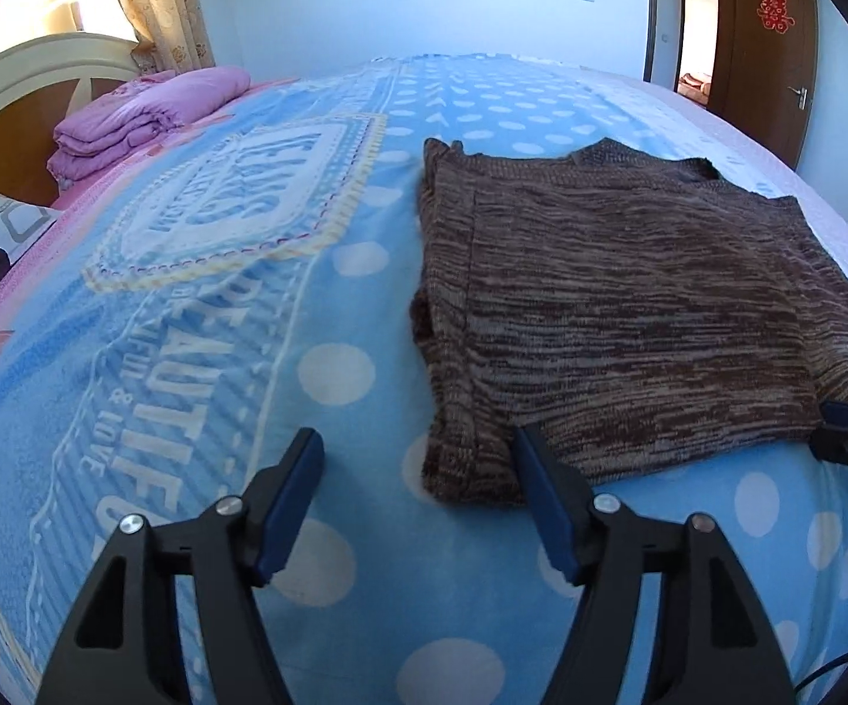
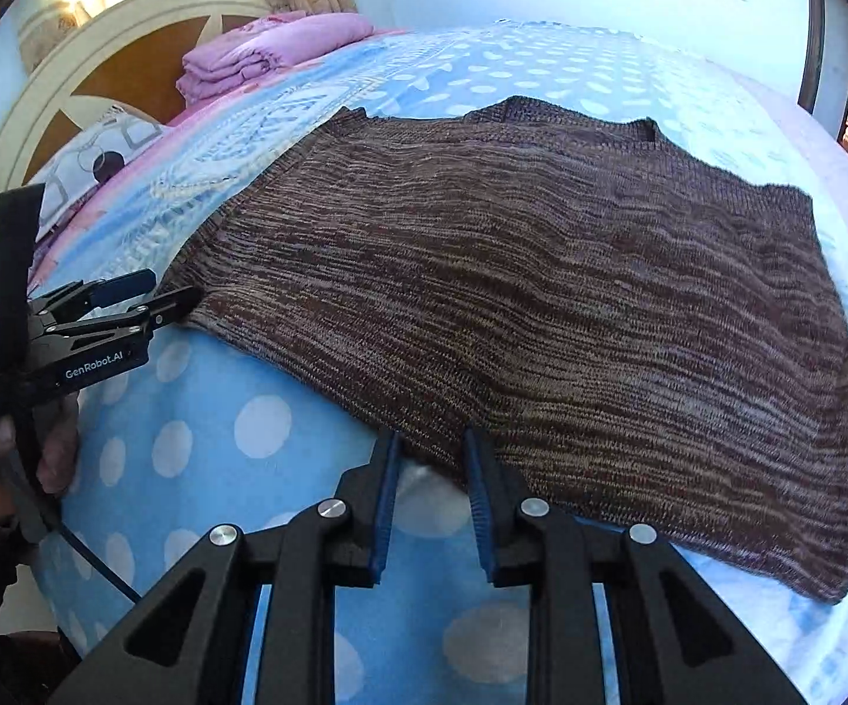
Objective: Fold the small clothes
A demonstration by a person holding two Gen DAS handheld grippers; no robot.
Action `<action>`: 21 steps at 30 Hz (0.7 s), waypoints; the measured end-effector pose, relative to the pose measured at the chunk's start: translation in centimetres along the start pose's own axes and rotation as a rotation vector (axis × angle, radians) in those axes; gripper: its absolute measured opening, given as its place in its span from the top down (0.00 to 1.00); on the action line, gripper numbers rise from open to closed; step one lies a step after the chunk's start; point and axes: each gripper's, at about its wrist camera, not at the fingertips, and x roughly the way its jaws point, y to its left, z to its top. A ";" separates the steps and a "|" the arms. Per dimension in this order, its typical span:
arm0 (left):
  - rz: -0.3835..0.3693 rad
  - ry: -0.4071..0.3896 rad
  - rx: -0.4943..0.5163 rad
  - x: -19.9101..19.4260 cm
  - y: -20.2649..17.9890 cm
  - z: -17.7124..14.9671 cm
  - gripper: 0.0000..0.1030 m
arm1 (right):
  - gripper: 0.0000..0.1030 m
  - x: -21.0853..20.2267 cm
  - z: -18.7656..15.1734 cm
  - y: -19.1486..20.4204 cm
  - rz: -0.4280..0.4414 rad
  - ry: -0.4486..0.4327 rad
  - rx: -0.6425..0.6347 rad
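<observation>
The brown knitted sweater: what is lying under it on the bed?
Under the brown knitted sweater lies the blue blanket with white dots, which shows all around its edges. The part of the blanket directly below the sweater is covered, so anything else there cannot be seen.

Bright daylight, strong fisheye warp

Sun comes through the curtain [image 1: 154, 6] at upper left and blows out to white glare there in both views. The bed [image 1: 365, 270] is evenly lit with a cool blue cast and bulges like a dome; dark vignette rings every corner. Focus is sharp, shadows soft, with slight smear at the rims.
</observation>
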 end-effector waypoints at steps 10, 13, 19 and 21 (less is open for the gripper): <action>0.073 -0.032 0.035 -2.0 1.8 0.5 0.10 | 0.47 -0.5 2.0 5.4 -0.010 -0.108 -0.136; 0.096 -0.037 0.040 -2.1 2.7 0.9 0.06 | 0.47 0.6 2.5 7.8 -0.028 -0.126 -0.212; 0.137 -0.015 0.053 -1.0 4.9 1.6 0.04 | 0.39 1.9 3.2 12.0 -0.035 -0.143 -0.349; 0.141 -0.003 0.053 -0.5 5.6 1.9 0.04 | 0.39 2.4 3.2 13.0 -0.041 -0.143 -0.370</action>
